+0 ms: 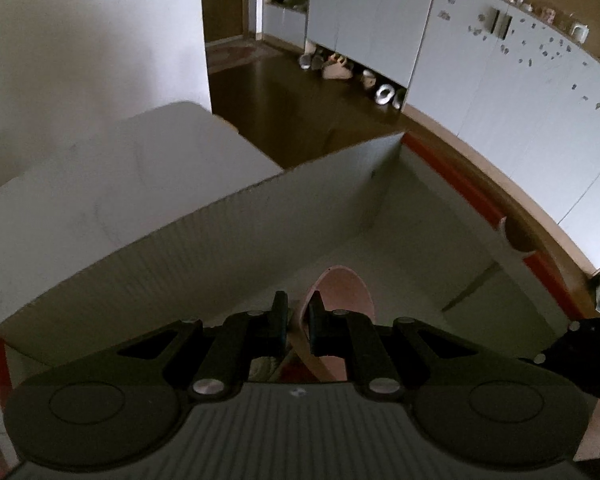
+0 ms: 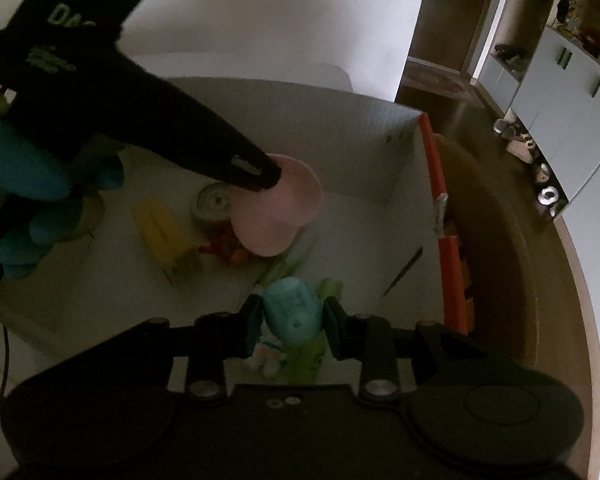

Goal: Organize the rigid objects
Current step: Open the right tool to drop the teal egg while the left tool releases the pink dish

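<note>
My left gripper (image 1: 298,322) is shut on the rim of a pink bowl (image 1: 340,300) and holds it inside a white cardboard box (image 1: 260,216). In the right wrist view the left gripper (image 2: 260,172) holds the same pink bowl (image 2: 280,216) above the box floor. My right gripper (image 2: 292,320) is shut on a turquoise toy (image 2: 292,312) over the box's near side. On the box floor lie a yellow toy (image 2: 160,232), a tin can (image 2: 214,202), small red-orange pieces (image 2: 224,248) and a green item (image 2: 312,356).
The box (image 2: 380,152) has orange outer walls (image 2: 448,264) and stands on a round wooden table (image 2: 500,240). Blue plush items (image 2: 24,200) lie at the box's left. Grey cabinets (image 1: 500,92) and shoes (image 1: 340,68) stand beyond on the dark floor.
</note>
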